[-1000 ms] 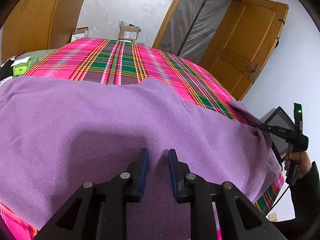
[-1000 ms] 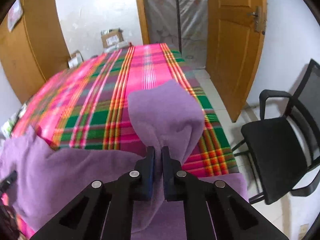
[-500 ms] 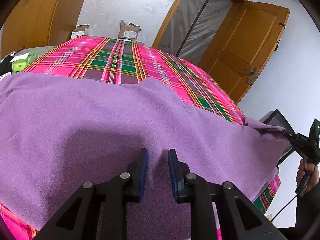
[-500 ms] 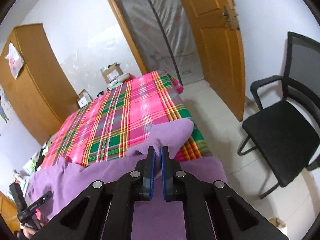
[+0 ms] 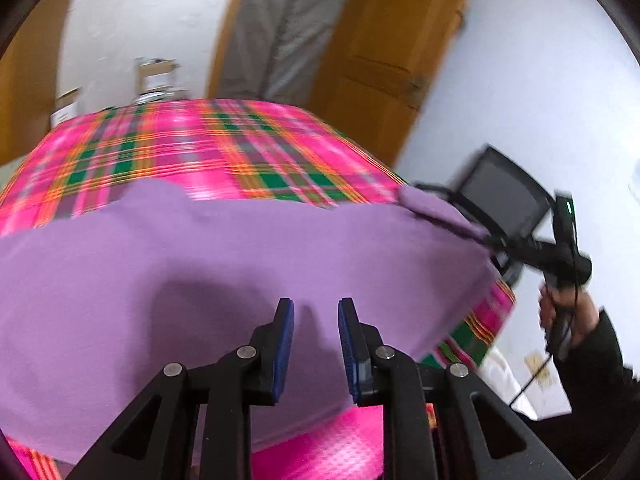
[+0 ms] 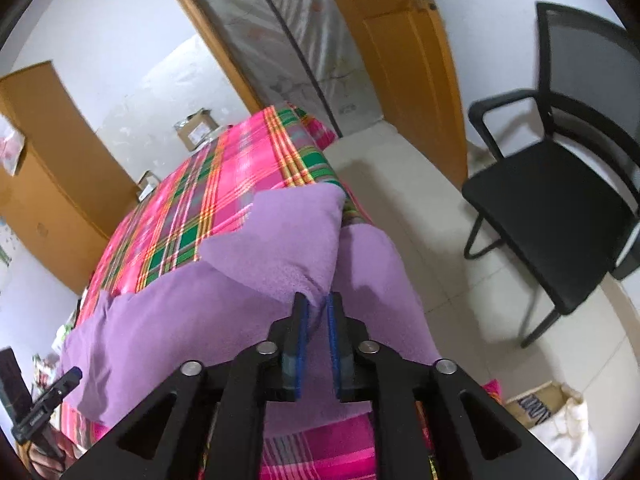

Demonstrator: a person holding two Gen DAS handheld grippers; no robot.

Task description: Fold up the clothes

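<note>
**Right tongs swing the purple sleeve out past the bed's edge**

Since a second ago the right tongs (image 6: 316, 310) have carried their pinch of purple cloth away from the middle of the bed toward its right edge, and their view has tilted to take in more floor and the black chair (image 6: 560, 184). The left view has turned blurred, a sign that the left tongs are moving too.

The purple garment (image 5: 240, 280), a soft fleece-like top, lies spread across the near end of a bed covered in a pink and green plaid sheet (image 5: 192, 148). The right tongs are clamped on a gathered fold of what looks like a sleeve (image 6: 292, 236), which stands lifted and doubled back above the body of the garment. The left tongs (image 5: 316, 308) hover just over the cloth with their blue pads apart, holding nothing.

Judging from this, the step in hand is drawing the sleeve out taut before laying it over. To do it well, the right grip should stay firm while the pull runs level with the bed, so the body does not drag or bunch. The open left tongs could press down on the body to anchor it. The sleeve should settle flat with its edge straight.
</note>
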